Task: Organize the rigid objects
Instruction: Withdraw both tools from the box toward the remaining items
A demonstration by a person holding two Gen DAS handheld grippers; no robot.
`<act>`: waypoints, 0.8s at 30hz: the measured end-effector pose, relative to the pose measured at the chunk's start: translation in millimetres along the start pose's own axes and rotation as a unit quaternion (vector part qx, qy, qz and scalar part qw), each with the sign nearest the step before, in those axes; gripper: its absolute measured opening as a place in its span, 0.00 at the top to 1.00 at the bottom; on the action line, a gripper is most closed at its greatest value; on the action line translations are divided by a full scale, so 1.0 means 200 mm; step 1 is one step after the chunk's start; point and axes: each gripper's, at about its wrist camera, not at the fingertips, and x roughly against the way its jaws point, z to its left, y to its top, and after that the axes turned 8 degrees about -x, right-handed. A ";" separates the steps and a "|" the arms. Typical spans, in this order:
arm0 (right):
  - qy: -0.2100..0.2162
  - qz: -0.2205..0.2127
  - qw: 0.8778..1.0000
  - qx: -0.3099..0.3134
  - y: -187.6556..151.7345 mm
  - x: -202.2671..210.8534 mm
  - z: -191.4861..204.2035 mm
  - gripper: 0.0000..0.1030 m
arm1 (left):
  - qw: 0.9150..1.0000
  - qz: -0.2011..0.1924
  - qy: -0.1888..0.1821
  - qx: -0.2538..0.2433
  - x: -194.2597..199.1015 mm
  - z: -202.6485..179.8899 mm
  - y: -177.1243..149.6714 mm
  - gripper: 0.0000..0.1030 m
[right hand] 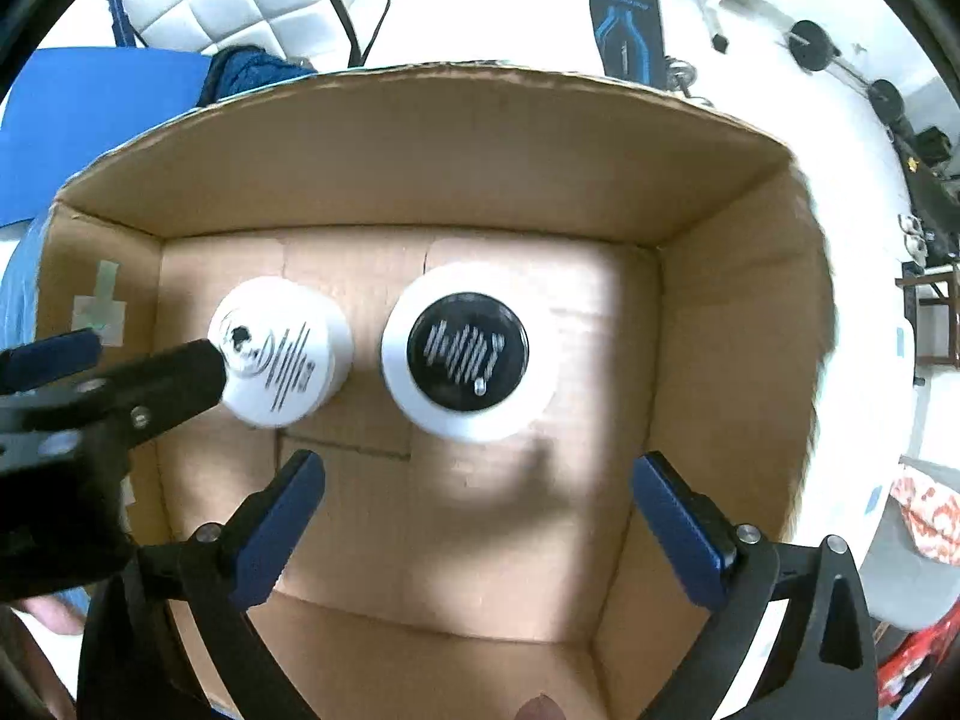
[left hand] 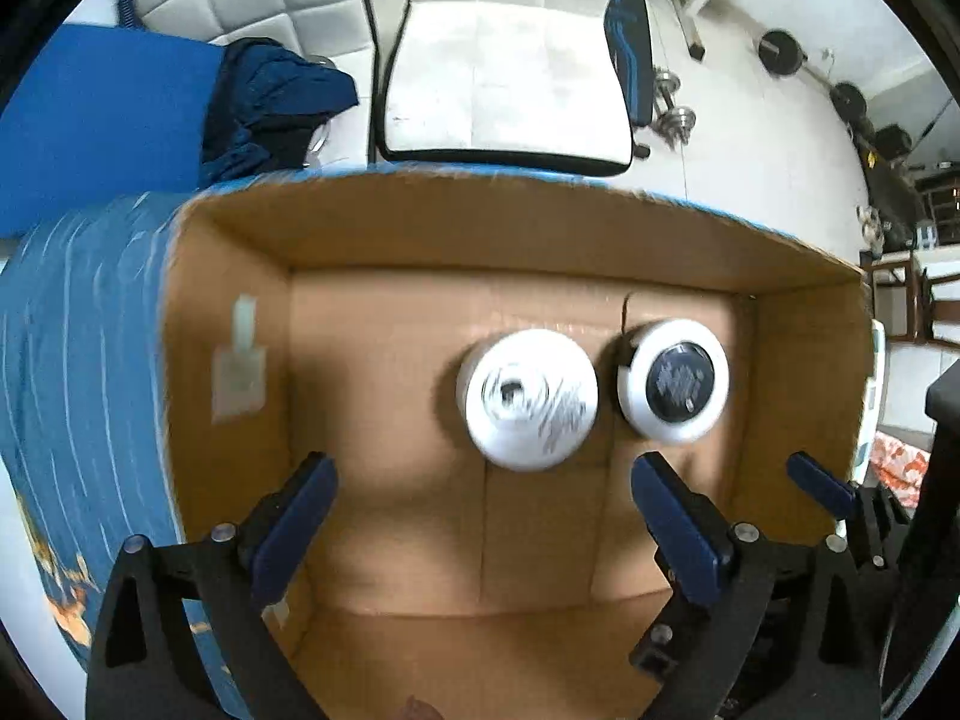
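Two round objects stand on the floor of an open cardboard box (left hand: 240,312) (right hand: 738,312). The white-topped one (left hand: 528,399) (right hand: 279,351) is on the left. The white one with a black top (left hand: 675,389) (right hand: 468,351) is on the right, close beside it. My left gripper (left hand: 483,525) is open and empty above the box, nearer to me than the white-topped object. It also shows at the left of the right wrist view (right hand: 108,360). My right gripper (right hand: 477,525) is open and empty above the box, nearer to me than the black-topped object. One of its fingers (left hand: 822,483) shows in the left wrist view.
A piece of tape (left hand: 240,372) sticks to the box's left inner wall. The box sits on a blue patterned cloth (left hand: 84,360). Behind it are a white quilted chair (left hand: 510,78), dark blue clothing (left hand: 270,102) and gym weights (left hand: 780,51).
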 end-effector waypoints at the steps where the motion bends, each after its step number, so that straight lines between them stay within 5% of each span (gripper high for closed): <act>1: 0.000 -0.005 1.000 -0.002 -0.04 0.02 0.00 0.00 | 1.000 -0.013 -0.001 0.005 0.04 0.01 -0.05 0.03; 12: -0.001 -0.111 0.994 -0.010 -0.51 0.37 -0.02 0.00 | 0.990 -0.133 0.049 0.010 0.43 -0.02 -0.58 0.02; 24: 0.017 -0.176 0.984 -0.013 -0.91 0.71 -0.17 0.00 | 0.980 -0.192 0.055 0.005 0.64 -0.14 -0.96 0.02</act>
